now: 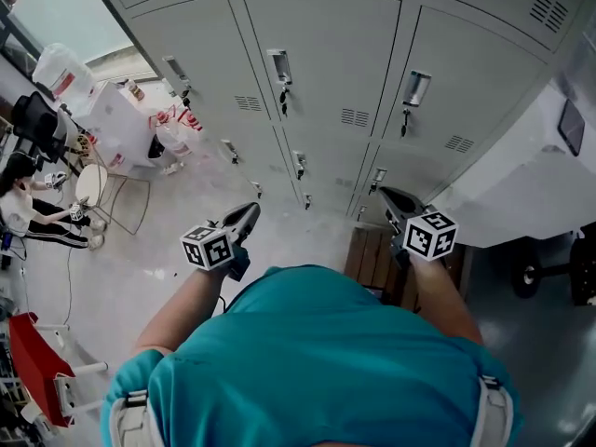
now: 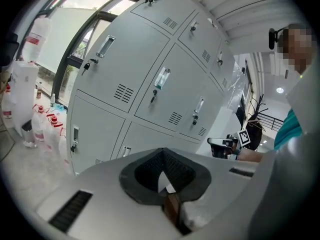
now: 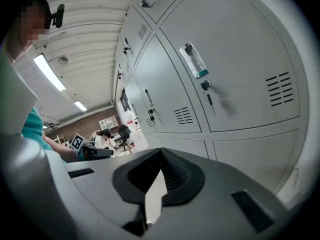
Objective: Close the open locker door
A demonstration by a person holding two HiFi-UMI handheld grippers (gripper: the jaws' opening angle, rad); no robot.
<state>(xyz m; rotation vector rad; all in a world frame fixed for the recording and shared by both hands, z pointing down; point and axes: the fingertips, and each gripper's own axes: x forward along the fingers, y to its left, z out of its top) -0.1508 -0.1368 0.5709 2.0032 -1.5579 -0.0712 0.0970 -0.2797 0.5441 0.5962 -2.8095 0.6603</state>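
Grey metal lockers (image 1: 317, 82) are filling the far side of the room and are standing in rows, two high in the gripper views. Every one of the locker doors (image 1: 331, 54) that is showing is lying flush with its frame, and keys are hanging from several locks.

A person in a teal shirt (image 1: 317, 361) is standing in front of them and is holding one gripper in each hand. The left gripper (image 1: 250, 210) is pointing toward the lower lockers, well apart from them. Its jaws are pressed together at the tips, with nothing between them. The right gripper (image 1: 391, 194) is pointing the same way, just above a wooden bench (image 1: 372, 254) that is standing against the lockers. Its jaws are also meeting at the tips and are pinching nothing.

At the right a white machine on wheels (image 1: 521, 175) is standing near the lockers. At the left another person (image 1: 23, 203) is sitting beside a small round table (image 1: 91, 182), and white containers (image 1: 65, 73) are standing by the window.
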